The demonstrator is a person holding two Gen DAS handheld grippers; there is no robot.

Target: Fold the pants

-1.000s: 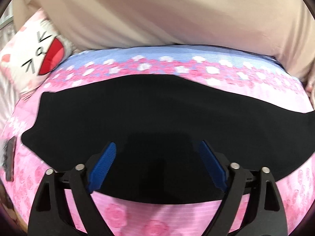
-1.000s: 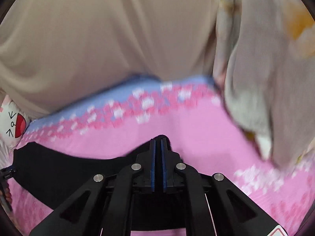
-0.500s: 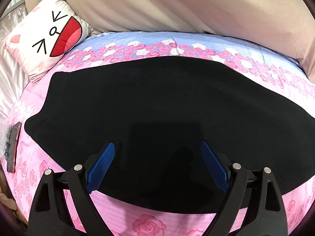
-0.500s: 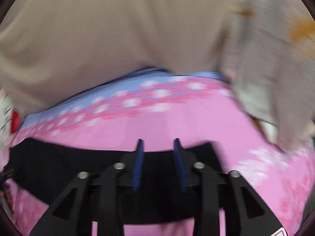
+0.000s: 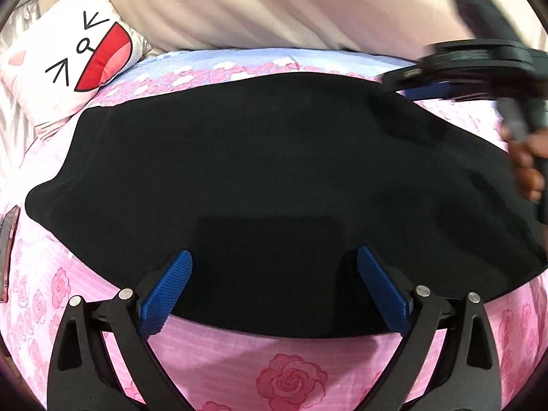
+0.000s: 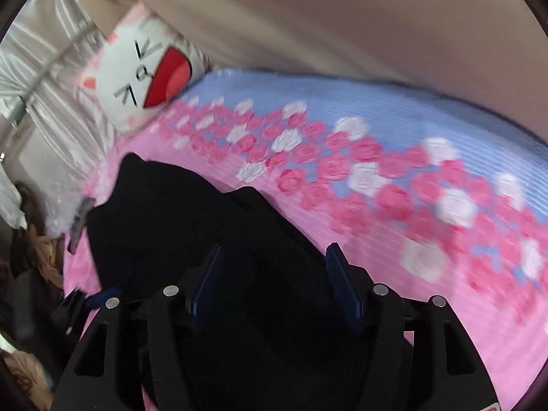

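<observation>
I am looking at black pants (image 5: 274,171) lying flat on a bed (image 5: 291,370) with a pink rose sheet. The pants are so dark that I cannot make out the legs or any folds, and their right end is running out of the left view. The right view is blurry. My left tongs (image 5: 274,281) are standing wide open, holding nothing, with the near edge of the pants lying between the blue fingers (image 5: 167,291). My right tongs (image 6: 274,281) are also gaping open and gripping nothing, with the pants spreading under and between them. In the left view the right tongs are showing up blurry over the far right corner of the pants. A cat-face pillow (image 5: 75,58) is sitting at the far left.
</observation>
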